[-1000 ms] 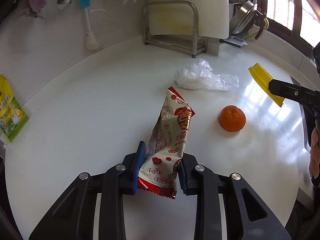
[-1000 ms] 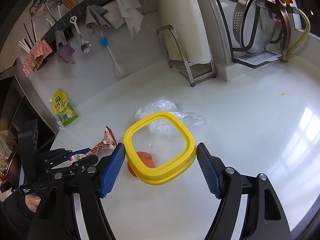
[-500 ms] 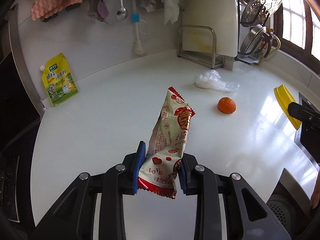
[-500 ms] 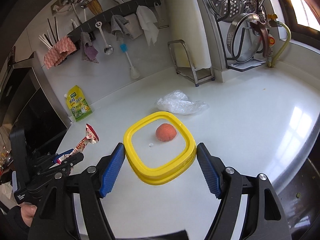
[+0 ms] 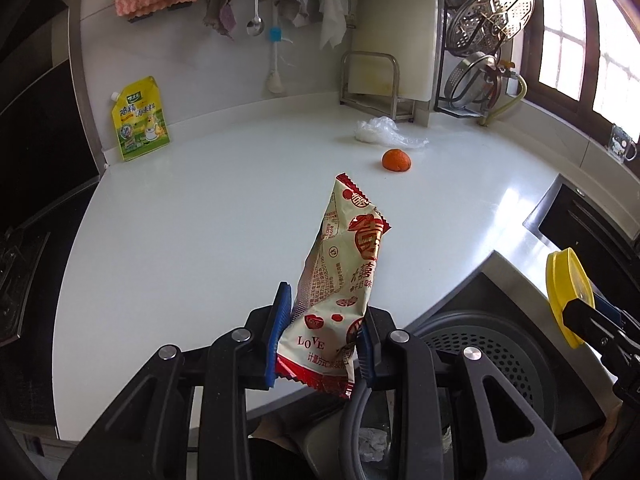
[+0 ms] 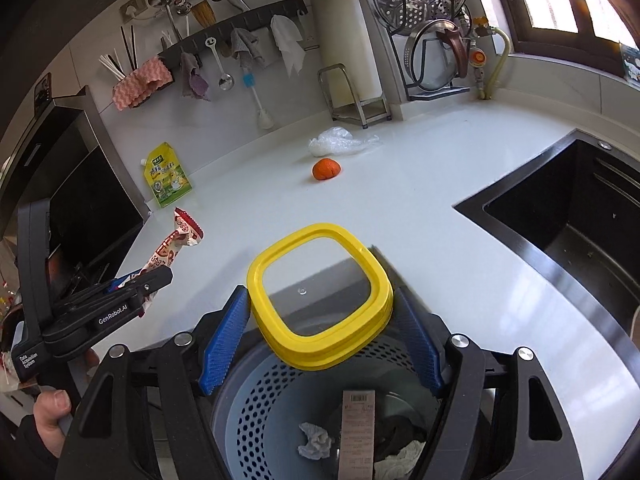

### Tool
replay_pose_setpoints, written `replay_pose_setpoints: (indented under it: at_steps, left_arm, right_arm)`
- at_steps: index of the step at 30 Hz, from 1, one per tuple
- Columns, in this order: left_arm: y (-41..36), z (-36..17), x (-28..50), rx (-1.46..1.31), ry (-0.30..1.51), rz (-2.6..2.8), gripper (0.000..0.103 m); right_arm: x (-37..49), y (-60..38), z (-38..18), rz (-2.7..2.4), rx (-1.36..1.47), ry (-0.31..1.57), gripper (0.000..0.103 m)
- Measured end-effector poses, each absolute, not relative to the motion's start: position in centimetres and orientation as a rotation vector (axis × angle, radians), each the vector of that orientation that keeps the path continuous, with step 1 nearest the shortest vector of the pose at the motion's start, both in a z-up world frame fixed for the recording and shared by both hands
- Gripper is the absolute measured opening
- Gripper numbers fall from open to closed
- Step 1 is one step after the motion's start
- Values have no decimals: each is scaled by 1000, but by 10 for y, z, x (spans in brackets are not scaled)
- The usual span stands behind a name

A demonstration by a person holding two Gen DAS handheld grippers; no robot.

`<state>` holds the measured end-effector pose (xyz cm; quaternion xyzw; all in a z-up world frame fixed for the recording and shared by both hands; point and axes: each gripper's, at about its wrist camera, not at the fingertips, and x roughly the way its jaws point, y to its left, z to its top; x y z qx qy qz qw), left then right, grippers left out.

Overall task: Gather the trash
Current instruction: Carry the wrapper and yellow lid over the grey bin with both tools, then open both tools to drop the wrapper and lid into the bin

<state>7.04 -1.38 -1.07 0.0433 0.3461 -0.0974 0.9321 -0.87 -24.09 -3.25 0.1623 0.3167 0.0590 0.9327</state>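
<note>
My left gripper (image 5: 322, 336) is shut on a red and cream snack wrapper (image 5: 340, 280), held upright above the counter's front edge; it also shows in the right wrist view (image 6: 172, 248). My right gripper (image 6: 320, 332) is shut on a yellow-rimmed clear lid (image 6: 318, 296), held over a grey perforated trash bin (image 6: 256, 392) with paper scraps inside. The bin (image 5: 500, 356) and lid (image 5: 566, 296) also show in the left wrist view. An orange peel (image 5: 396, 159) and a crumpled clear plastic bag (image 5: 380, 131) lie far back on the white counter (image 5: 200, 220).
A yellow-green seasoning pouch (image 5: 138, 120) leans on the back wall at left. A cutting board in a metal stand (image 5: 380, 80) and a pot rack (image 5: 480, 60) stand at the back. A black sink (image 6: 568, 208) lies at right. A stove (image 5: 24, 248) is at left.
Both grippers have pulled back from the counter toward its front edge, holding the wrapper and the lid. The trash bin has come into view beneath them.
</note>
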Motion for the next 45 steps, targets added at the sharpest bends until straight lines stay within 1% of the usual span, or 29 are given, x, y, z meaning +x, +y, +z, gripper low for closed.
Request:
replay_pose_setpoints:
  at_steps: [6, 16, 21, 35, 39, 43, 44, 45]
  left_arm:
    - [-19, -21, 30, 85, 731, -230, 30]
    - [-38, -46, -8, 112, 768, -291, 30]
    - [-45, -60, -16, 111, 805, -315, 30]
    - [-59, -86, -14, 117, 879, -368, 32]
    - [-60, -91, -13, 119, 894, -371, 34]
    - [-59, -90, -13, 115, 895, -373, 34]
    - [-59, -90, -13, 113, 895, -373, 35]
    - [-58, -90, -13, 111, 896, -370, 39]
  right_arm:
    - [-47, -239, -45, 118, 311, 675, 71]
    - [-81, -237, -65, 88, 267, 711, 71]
    - [-85, -234, -73, 74, 221, 733, 71]
    - [-78, -240, -95, 69, 251, 791, 71]
    - [-77, -241, -99, 68, 256, 801, 71]
    - [-75, -240, -99, 70, 256, 799, 71]
    - [-75, -240, -99, 69, 255, 797, 71]
    - [-75, -240, -99, 67, 255, 794, 71]
